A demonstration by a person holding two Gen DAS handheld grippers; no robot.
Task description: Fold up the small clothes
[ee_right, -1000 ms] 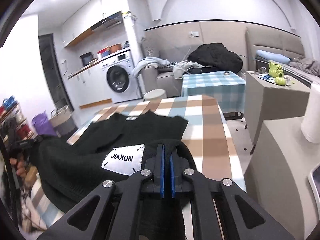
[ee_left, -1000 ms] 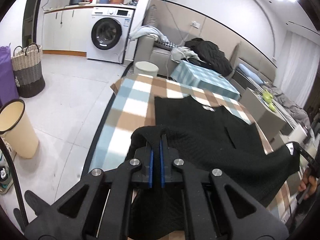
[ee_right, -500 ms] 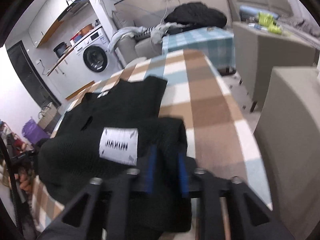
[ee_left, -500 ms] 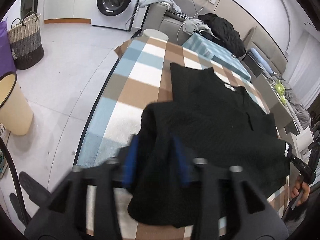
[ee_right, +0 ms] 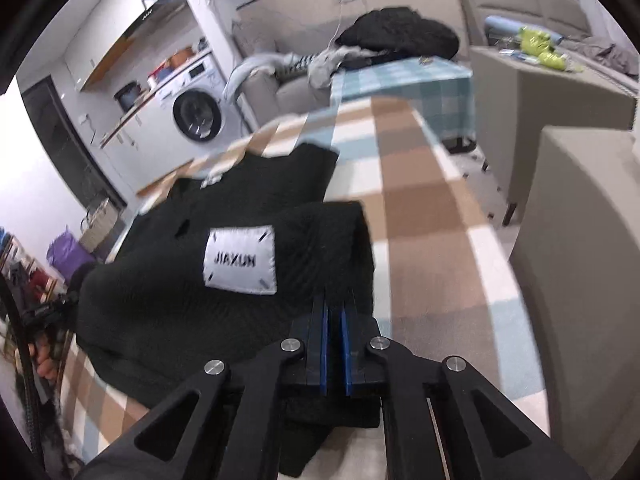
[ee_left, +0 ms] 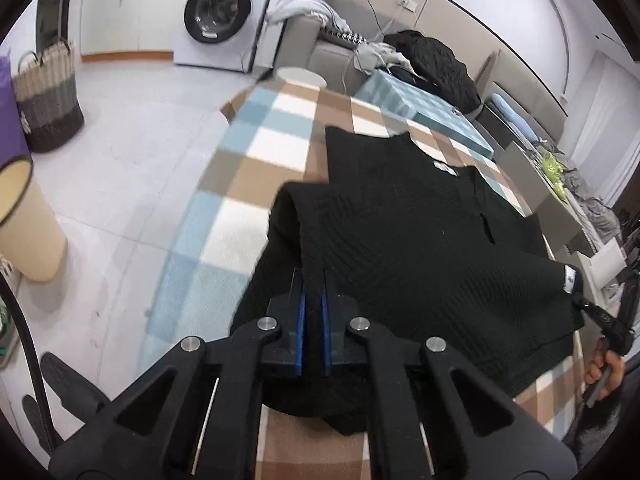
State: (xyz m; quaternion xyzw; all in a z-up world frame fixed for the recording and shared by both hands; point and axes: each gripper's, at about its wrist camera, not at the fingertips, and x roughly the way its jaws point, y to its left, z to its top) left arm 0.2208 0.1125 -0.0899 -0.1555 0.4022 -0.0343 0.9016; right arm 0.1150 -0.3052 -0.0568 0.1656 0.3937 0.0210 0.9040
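A black knitted garment lies on the checked table, its near hem lifted and carried over the rest. My left gripper is shut on the hem's left corner. My right gripper is shut on the right corner, next to a white JIAXUN patch on the black garment. In the left wrist view the right gripper shows at the far corner. A small white neck label marks the collar at the far end.
A washing machine and a woven basket stand on the tiled floor to the left. A cream bin is near the table's left side. A sofa with clothes and a grey cabinet lie beyond and right.
Both grippers have lifted and tilted down over the table, carrying the hem forward toward the collar. The jaws blurred half a second ago and hold the fabric now.
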